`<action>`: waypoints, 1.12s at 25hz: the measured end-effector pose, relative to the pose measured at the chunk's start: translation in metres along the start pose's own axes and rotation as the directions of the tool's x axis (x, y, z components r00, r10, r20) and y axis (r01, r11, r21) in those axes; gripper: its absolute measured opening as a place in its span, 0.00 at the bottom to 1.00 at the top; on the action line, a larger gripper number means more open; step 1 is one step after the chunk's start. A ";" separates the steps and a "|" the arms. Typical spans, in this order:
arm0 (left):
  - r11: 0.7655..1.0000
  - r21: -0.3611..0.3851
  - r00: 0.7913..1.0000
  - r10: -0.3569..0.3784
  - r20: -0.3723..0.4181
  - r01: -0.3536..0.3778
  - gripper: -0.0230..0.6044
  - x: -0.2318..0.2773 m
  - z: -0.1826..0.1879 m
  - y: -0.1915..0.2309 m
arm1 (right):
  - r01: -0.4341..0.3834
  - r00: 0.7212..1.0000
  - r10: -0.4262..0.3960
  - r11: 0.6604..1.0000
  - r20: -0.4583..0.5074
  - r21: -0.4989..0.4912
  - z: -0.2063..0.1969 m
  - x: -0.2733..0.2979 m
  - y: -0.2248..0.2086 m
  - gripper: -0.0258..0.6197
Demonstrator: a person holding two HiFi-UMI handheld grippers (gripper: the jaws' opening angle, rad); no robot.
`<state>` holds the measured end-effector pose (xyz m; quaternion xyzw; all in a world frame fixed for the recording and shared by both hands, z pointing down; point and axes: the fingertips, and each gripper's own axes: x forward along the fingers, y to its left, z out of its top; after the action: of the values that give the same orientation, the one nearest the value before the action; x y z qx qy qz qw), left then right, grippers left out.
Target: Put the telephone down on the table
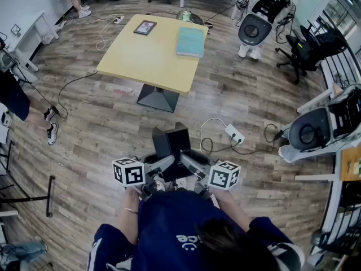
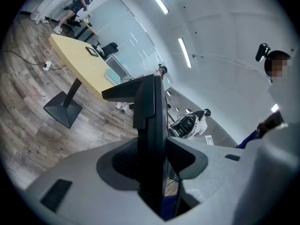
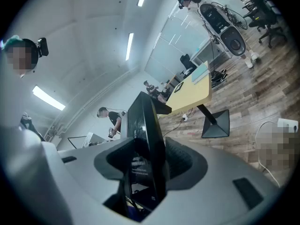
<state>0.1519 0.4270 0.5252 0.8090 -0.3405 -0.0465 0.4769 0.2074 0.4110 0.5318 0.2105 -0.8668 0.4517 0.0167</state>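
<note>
A black telephone (image 1: 172, 143) hangs in the air above the wooden floor, close in front of the person's body. My left gripper (image 1: 164, 164) clamps it from the left and my right gripper (image 1: 190, 163) from the right. In the left gripper view the telephone (image 2: 152, 121) stands edge-on between the grey jaws, which press on both its sides. The right gripper view shows the telephone (image 3: 144, 125) wedged the same way. The yellow table (image 1: 141, 61) stands some way ahead on a dark pedestal foot, well apart from the telephone.
A teal book (image 1: 190, 41) and a small framed picture (image 1: 145, 27) lie on the table's far part. A white power strip (image 1: 234, 133) with a cable lies on the floor ahead right. White machines (image 1: 256, 24) (image 1: 316, 130) and an office chair (image 1: 304, 49) stand at the right; a person's legs (image 1: 25, 109) at the left.
</note>
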 end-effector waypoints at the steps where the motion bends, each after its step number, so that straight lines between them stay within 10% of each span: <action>1: 1.000 0.002 1.000 0.005 0.007 -0.005 0.34 0.000 0.000 0.001 | -0.009 1.000 0.009 1.000 -0.003 -0.004 0.000 0.001 0.000 0.37; 16: 0.999 -0.009 0.994 0.037 0.101 -0.036 0.34 0.025 0.015 0.010 | -0.051 0.996 0.048 0.998 -0.078 -0.036 0.027 0.007 -0.022 0.39; 28: 1.000 -0.002 0.999 -0.016 0.034 0.016 0.34 0.044 0.087 0.053 | 0.018 1.000 -0.018 1.000 -0.017 -0.023 0.079 0.064 -0.046 0.38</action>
<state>0.1242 0.3196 0.5316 0.8104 -0.3419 -0.0646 0.4713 0.1795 0.3027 0.5348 0.2143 -0.8699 0.4433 0.0305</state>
